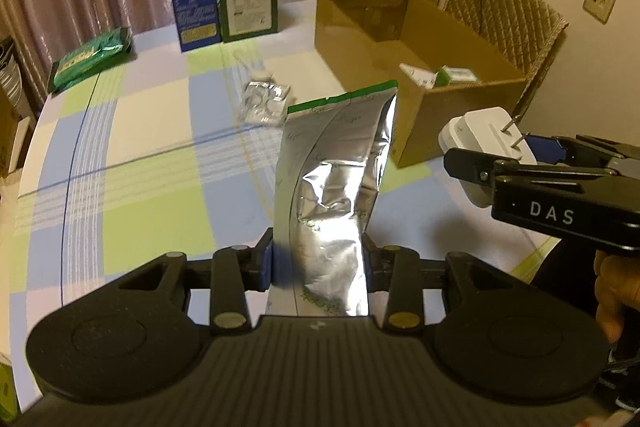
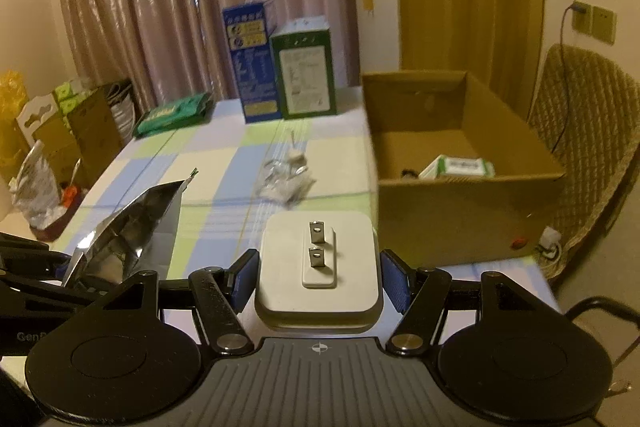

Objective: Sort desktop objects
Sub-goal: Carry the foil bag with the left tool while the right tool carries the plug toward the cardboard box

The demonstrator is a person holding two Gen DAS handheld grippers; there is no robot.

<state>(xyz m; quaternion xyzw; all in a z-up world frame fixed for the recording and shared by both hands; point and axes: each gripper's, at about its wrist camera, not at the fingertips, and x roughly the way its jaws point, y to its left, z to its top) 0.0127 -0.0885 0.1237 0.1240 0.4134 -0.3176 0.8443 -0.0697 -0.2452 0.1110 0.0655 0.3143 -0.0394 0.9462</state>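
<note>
Here left tool [image 1: 320, 263] clamps foil pouch [image 1: 332, 179]; right tool [image 2: 319, 277] clamps charger [image 2: 319, 267], prongs facing right-wrist view.

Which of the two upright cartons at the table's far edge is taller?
The blue carton. Its top rises above the green carton standing right beside it, on the side away from the cardboard box.

Right gripper [image 2: 318, 277]: clamped on white charger [image 2: 318, 273], prongs upward.
Cardboard box [image 2: 460, 219]: open, just right of charger; green-white packet [image 2: 458, 167] inside.
Foil pouch [image 2: 128, 231]: left of charger, held by left gripper [image 2: 36, 279].
Clear wrapper [image 2: 286, 175]: beyond charger, on checked tablecloth [image 2: 216, 163].
</note>
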